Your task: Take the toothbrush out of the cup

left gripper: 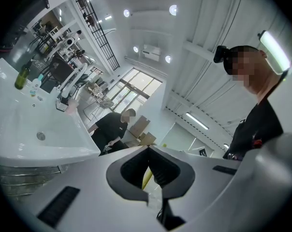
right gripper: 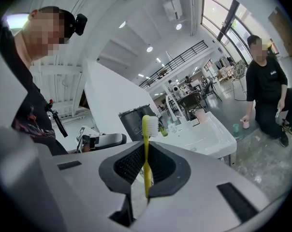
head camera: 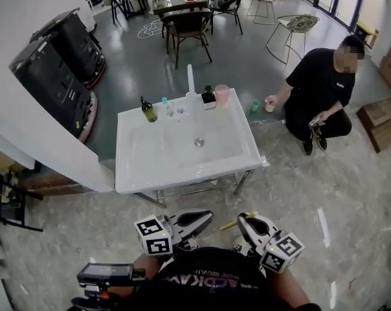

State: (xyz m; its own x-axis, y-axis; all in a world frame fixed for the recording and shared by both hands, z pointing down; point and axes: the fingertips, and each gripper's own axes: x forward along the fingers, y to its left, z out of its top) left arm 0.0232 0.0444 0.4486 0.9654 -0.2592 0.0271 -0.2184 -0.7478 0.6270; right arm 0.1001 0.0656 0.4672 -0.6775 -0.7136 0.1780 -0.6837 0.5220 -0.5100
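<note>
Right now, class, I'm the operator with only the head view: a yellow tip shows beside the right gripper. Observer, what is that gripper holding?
Observer: The right gripper view shows the right gripper shut on a yellow toothbrush, with the handle between the jaws.
Operator: Which end points away from the gripper?
Observer: The white bristles, just past the jaw tips.
Operator: And the left gripper?
Observer: The left gripper has its jaws together, gripping nothing.

Yellow toothbrush (right gripper: 145,153), white bristles up top, pink cup (head camera: 222,94), white sink (head camera: 156,167), olive bottle (head camera: 148,111), pale grey left gripper (head camera: 205,218) and right gripper (head camera: 244,220), black-and-white square markers
</note>
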